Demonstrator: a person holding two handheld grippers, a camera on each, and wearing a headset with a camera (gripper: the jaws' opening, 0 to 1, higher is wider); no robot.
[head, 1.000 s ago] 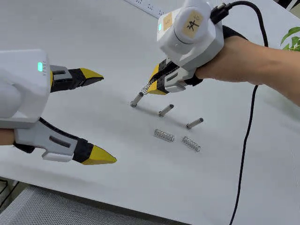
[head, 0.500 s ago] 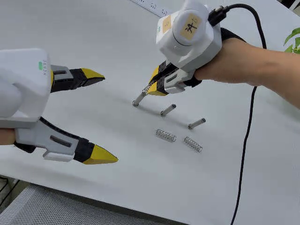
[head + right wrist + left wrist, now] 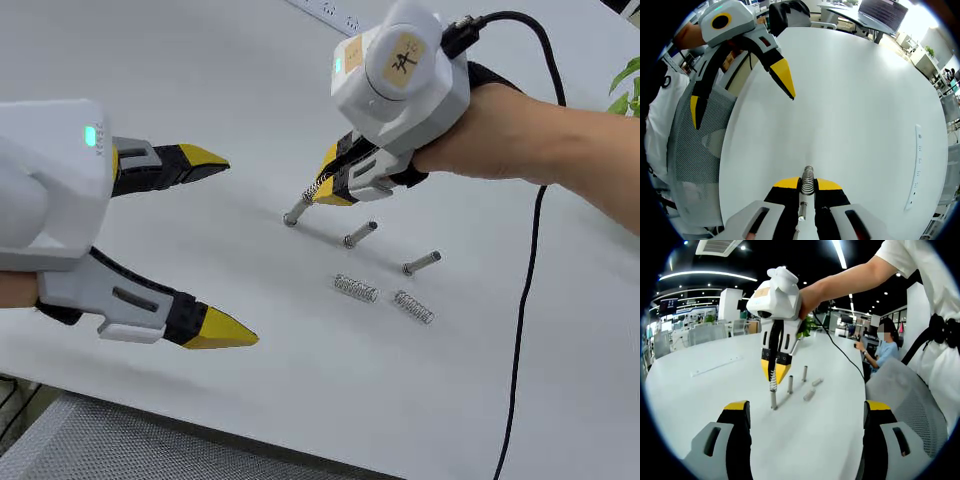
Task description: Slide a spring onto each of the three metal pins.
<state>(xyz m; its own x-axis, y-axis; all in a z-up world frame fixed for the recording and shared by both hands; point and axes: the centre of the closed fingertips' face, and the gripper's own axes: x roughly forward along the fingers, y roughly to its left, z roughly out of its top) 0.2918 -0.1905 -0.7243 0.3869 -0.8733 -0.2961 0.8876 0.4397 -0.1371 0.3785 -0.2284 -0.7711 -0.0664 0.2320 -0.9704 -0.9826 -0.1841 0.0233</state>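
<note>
Still clenching the spring point(image 3: 313, 190) in the right gripper point(image 3: 326, 180) jaws, barely easing it onto the centre-frame pin point(image 3: 296, 211); left gripper point(image 3: 240, 250) jaws hanging released, two springs point(image 3: 355, 288) waiting.

Pins point(image 3: 357, 235): bare grey metal, smooth, dull sheen being shown. Spring point(image 3: 316, 191) and loose springs point(image 3: 356, 288): coiled wire, brighter glints being caught. Counter point(image 3: 200, 80): white, smooth, matt. Left gripper point(image 3: 237, 250) and right gripper point(image 3: 322, 192): shells being seen as glossy white plastic, jaws as matt yellow-and-black plastic. Cable point(image 3: 528, 270): black, rubbery.
</note>
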